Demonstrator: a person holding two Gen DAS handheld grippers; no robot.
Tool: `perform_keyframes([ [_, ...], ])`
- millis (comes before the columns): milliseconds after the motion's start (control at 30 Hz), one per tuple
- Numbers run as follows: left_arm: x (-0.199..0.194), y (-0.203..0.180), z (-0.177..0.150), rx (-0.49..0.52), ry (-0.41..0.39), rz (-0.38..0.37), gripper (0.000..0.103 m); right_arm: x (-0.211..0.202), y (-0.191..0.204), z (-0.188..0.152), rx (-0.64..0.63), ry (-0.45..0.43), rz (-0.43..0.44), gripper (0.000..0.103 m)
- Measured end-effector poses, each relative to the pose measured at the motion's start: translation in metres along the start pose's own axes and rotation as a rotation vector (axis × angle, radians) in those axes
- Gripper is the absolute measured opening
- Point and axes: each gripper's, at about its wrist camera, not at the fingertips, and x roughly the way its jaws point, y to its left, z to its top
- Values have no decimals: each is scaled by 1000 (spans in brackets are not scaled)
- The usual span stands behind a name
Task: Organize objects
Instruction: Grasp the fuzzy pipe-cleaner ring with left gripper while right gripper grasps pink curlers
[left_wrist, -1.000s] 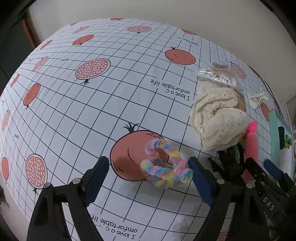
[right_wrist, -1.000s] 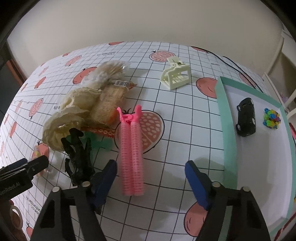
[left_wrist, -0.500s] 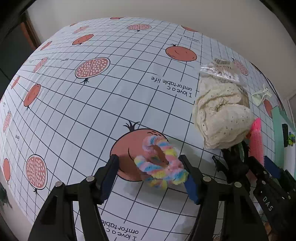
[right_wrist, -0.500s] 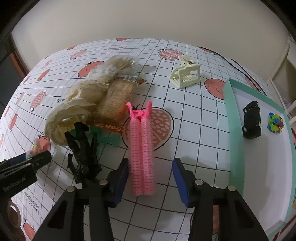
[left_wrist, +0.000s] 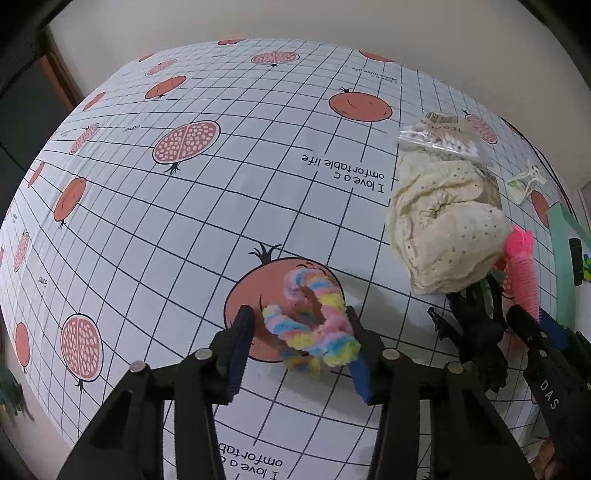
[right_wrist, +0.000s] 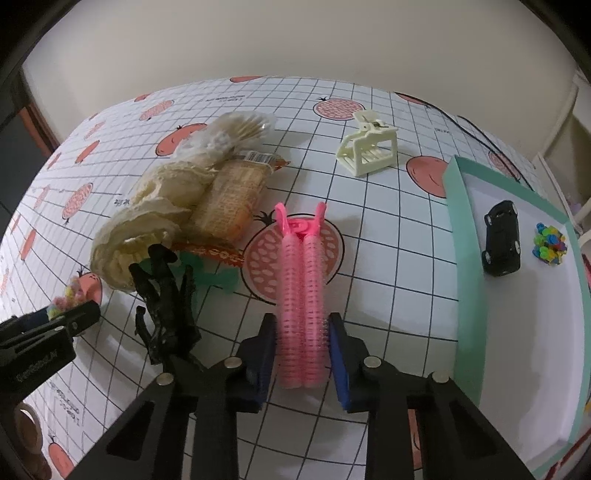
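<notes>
Both tools narrowed, left tool (left_wrist: 299, 332) hugging pastel scrunchie (left_wrist: 312, 323), right tool (right_wrist: 303, 352) flanking pink roller clip (right_wrist: 302, 295)

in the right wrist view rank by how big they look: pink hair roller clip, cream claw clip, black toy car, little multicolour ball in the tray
1. pink hair roller clip, though it lies nearest the camera, which inflates it
2. cream claw clip and black toy car: look alike, not ranked
3. multicolour ball, clearly smallest
</notes>
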Motion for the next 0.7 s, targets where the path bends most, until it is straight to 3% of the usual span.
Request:
perform_keyframes([
  [200, -1, -6, -15, 16, -6, -7, 31, 0, 1, 0, -13, 2, -7, 29],
  [367, 0, -6, -5, 15, -9, -8, 18, -1, 0, 0, -13, 2, -1, 29],
  [700, -4, -4, -8, -1, -10, -4, 17, -1, -1, 0, -21, 6, -5, 29],
])
